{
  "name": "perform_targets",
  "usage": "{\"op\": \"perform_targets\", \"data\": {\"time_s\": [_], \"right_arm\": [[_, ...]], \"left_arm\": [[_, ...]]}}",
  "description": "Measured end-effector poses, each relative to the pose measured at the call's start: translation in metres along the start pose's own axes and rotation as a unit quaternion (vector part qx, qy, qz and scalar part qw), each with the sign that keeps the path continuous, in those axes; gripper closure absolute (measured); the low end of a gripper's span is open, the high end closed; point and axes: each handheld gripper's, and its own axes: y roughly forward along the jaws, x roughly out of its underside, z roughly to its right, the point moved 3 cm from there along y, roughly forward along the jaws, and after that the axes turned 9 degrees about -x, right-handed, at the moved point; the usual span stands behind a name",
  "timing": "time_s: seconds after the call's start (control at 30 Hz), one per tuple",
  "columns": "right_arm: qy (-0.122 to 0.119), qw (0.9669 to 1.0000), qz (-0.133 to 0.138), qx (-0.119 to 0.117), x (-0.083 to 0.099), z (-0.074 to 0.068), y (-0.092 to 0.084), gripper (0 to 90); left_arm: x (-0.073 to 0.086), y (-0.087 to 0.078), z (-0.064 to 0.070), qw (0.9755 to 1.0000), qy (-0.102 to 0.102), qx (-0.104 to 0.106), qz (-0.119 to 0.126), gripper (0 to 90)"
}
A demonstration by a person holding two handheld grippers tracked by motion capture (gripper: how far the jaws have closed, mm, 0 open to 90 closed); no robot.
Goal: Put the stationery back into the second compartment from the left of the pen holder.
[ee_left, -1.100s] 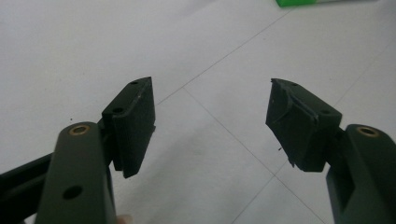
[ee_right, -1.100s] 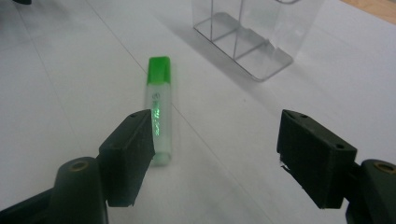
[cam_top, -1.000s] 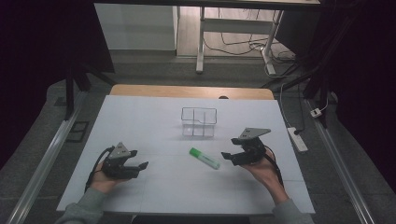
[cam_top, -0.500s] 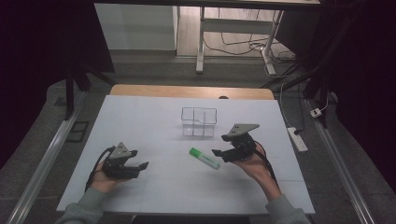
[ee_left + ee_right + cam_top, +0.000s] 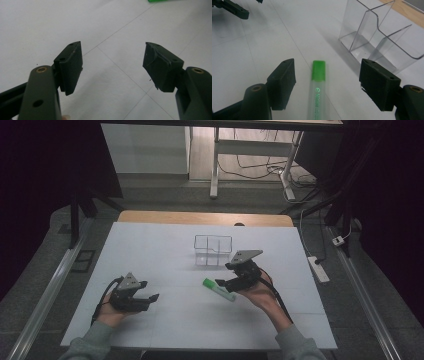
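Jaws of the right gripper (image 5: 327, 82) stand apart on either side of the green highlighter (image 5: 318, 85), not touching it as it lies flat on the white surface (image 5: 150, 245) near the clear organizer (image 5: 377, 37). Left gripper (image 5: 112, 65) jaws are apart too, over bare surface.

Both jaws gape: left hand-held gripper (image 5: 149, 299), right hand-held gripper (image 5: 220, 284).

this looks like a lab or test room set up for recording: a plain white worktop (image 5: 150, 245) with a bare wooden strip along its far edge, grey carpeted floor (image 5: 45, 265), metal rails beside it, loose black cables (image 5: 250, 167) and a white power strip (image 5: 318, 268) on the floor, dark surroundings.
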Motion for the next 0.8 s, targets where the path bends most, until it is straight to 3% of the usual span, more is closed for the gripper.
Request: {"op": "perform_targets", "data": {"time_s": [0.53,0.8], "right_arm": [[0.006,0.9987,-0.046,-0.021,-0.005,0.001,0.030,28.1],[0.013,0.9956,-0.088,-0.029,-0.003,0.006,0.046,28.4]], "left_arm": [[0.000,0.001,0.000,1.0000,0.003,-0.001,-0.002,31.5],[0.000,0.002,0.001,1.0000,0.005,0.000,-0.005,31.3]]}}
